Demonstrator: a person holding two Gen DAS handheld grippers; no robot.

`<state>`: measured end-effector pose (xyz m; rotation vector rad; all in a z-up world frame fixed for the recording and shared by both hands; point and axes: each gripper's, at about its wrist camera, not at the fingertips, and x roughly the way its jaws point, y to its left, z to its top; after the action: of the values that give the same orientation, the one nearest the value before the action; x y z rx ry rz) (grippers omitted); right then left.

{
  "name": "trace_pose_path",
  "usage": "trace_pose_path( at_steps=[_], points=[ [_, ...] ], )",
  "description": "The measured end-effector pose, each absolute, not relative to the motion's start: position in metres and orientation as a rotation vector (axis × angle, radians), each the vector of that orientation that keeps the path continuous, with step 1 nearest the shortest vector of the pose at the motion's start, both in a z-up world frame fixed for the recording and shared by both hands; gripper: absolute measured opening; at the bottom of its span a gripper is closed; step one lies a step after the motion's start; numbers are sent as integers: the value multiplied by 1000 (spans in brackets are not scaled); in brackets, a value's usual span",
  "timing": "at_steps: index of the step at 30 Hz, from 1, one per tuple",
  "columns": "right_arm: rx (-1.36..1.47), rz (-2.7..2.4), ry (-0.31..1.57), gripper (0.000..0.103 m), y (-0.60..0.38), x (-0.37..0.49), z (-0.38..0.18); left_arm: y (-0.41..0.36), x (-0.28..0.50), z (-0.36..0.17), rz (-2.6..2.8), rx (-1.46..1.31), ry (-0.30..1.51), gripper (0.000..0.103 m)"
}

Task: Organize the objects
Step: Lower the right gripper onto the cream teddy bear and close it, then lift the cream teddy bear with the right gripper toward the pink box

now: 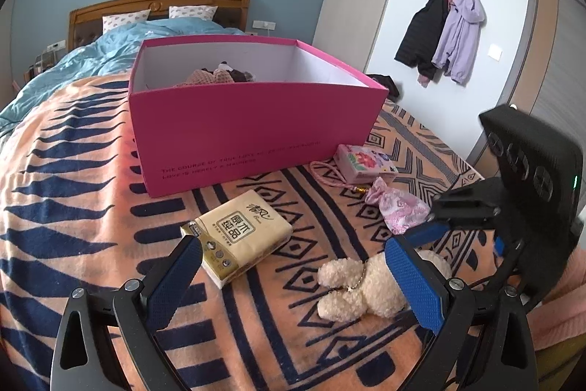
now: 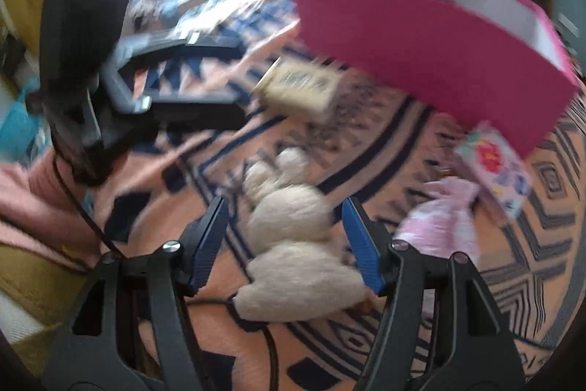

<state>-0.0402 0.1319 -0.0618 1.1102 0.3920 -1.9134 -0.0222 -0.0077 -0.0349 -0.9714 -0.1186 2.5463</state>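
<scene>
A: On the bed [image 1: 73,207], the sorting is only partly being carried through. Something soft is already being kept inside the pink box [image 1: 256,127], though what exactly cannot be told.

B: And what is being left out?

A: Four things are lying on the blanket in front of the box: a tissue pack [image 1: 241,237], a floral packet [image 1: 366,163], a pink pouch [image 1: 399,207] and a plush bear [image 2: 293,237].

B: Is anything being held?

A: Nothing. The right hand-held gripper [image 2: 285,240] is being kept spread, the bear lying between its jaws without being pinched. The left hand-held gripper [image 1: 293,266] is likewise being held wide, just beside the tissue pack, nothing being touched.

B: So most is still being awaited.

A: Judged so; the bear is probably being taken first.
</scene>
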Motion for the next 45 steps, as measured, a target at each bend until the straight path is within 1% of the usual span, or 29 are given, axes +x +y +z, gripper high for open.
trace_pose_path(
  at_steps=[1,3,8,12,17,19,23,24,26,27,29,30,31,32,34,35,37,40,43,45],
  points=[
    [1114,-1908,439,58,127,-38,-66,-8,-22,-36,2545,-974,-119,102],
    [1135,-1892,466,49,124,-39,-75,-8,-20,-36,2545,-977,-117,102],
    [1107,-1935,363,48,135,-46,-68,-9,-17,-35,2518,-967,-130,102],
    [1066,-2026,208,48,152,-58,-53,0,-19,-36,2412,-953,-184,102],
    [1024,-2118,-36,48,169,-80,-45,33,-25,-37,2299,-937,-111,100],
    [1008,-2141,-94,48,174,-83,-40,41,-29,-38,2252,-943,-120,100],
    [968,-2183,-145,48,178,-84,-32,49,-39,-38,2222,-948,-132,100],
    [977,-2174,-167,48,178,-87,-34,49,-43,-38,2220,-957,-147,98],
    [985,-2171,-187,48,181,-89,-34,50,-52,-40,2226,-991,-169,83],
    [987,-2171,-197,48,182,-92,-35,49,-55,-40,2229,-1001,-177,78],
    [980,-2165,-221,48,184,-93,-34,48,-61,-43,2211,-1032,-209,63],
    [971,-2169,-227,47,186,-92,-32,48,-63,-45,2210,-1045,-218,59],
    [964,-2171,-231,43,188,-91,-31,47,-65,-46,2214,-1059,-218,49],
    [949,-2173,-246,41,191,-91,-28,47,-67,-47,2220,-1075,-218,43],
    [936,-2167,-252,39,195,-91,-24,45,-69,-45,2193,-1066,-248,40],
    [928,-2169,-245,39,195,-91,-22,46,-69,-43,2185,-1051,-252,40],
    [936,-2165,-229,38,193,-93,-24,51,-67,-36,2210,-1023,-200,40],
    [984,-2110,-202,38,186,-98,-31,56,-69,-32,2209,-1023,-177,40],
    [1007,-2137,-144,38,182,-99,-36,59,-71,-39,2267,-1066,-101,40],
    [1023,-2152,-147,40,185,-104,-37,58,-73,-46,2245,-1104,-114,41]
  ],
)
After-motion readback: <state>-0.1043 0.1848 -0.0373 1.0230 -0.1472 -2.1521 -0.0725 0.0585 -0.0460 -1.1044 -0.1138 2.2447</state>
